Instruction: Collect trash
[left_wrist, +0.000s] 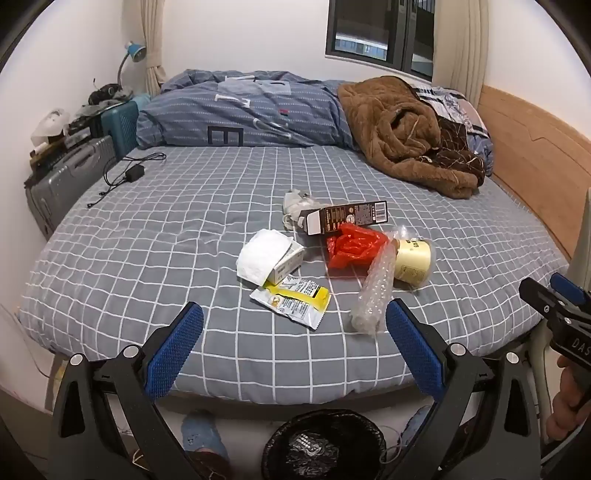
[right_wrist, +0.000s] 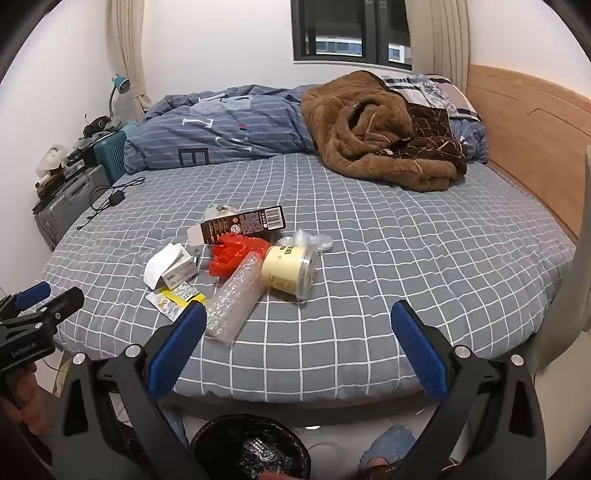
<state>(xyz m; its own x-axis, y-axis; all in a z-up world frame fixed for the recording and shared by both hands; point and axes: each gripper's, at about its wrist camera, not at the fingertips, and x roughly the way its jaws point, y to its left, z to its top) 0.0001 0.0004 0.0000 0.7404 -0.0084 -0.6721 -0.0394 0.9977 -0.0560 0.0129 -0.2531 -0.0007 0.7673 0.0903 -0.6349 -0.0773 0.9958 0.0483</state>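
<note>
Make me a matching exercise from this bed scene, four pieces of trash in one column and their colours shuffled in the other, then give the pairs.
Things:
1. plastic bag
2. carton
3. tub
4. bubble wrap

Colours:
A. clear
B. pale yellow
C. red
D. dark brown

Pairs: 1-C, 2-D, 3-B, 4-A

Bed sheet (left_wrist: 147, 240): grey w/ white grid. Bag (left_wrist: 352, 245) red. Tub (left_wrist: 413, 264) cream. Carton (left_wrist: 347, 218) dark brown. Sachet (left_wrist: 295, 301) yellow/white. Blanket (left_wrist: 402, 136) brown. Duvet (left_wrist: 240, 110) blue, striped. Bin (left_wrist: 325, 446) liner black. Tongs' pads (left_wrist: 173, 350) blue.
</note>
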